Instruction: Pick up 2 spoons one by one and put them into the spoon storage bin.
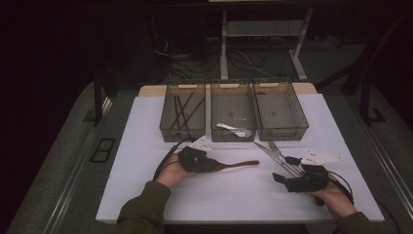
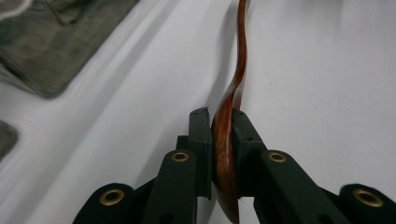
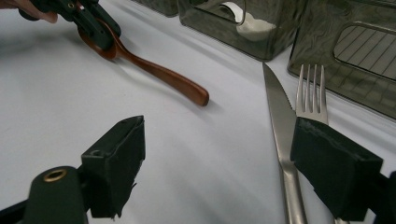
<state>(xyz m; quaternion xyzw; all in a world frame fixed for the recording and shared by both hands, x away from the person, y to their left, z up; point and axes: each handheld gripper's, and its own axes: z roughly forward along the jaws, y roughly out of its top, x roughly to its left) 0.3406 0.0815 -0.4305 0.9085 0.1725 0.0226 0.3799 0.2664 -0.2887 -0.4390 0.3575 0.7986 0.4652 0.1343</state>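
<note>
Wooden spoon point(image 2: 229, 140) is pinched at its bowl, edge-on, in my left gripper point(image 1: 214, 165), low over the white table point(image 1: 146, 161), handle pointing right; such a narrow bite on a smooth curved bowl could let it twist or slip as I lift. My right gripper point(image 3: 233, 175) rests spread beside the knife point(image 3: 280, 121) and fork point(image 3: 312, 95). Three mesh bins point(image 1: 233, 117) stand far; the middle one holds a white spoon point(image 1: 233, 129), and a swinging handle could clip a near wall.

Brown wooden spoon point(image 2: 236, 88), bowl on edge
</note>
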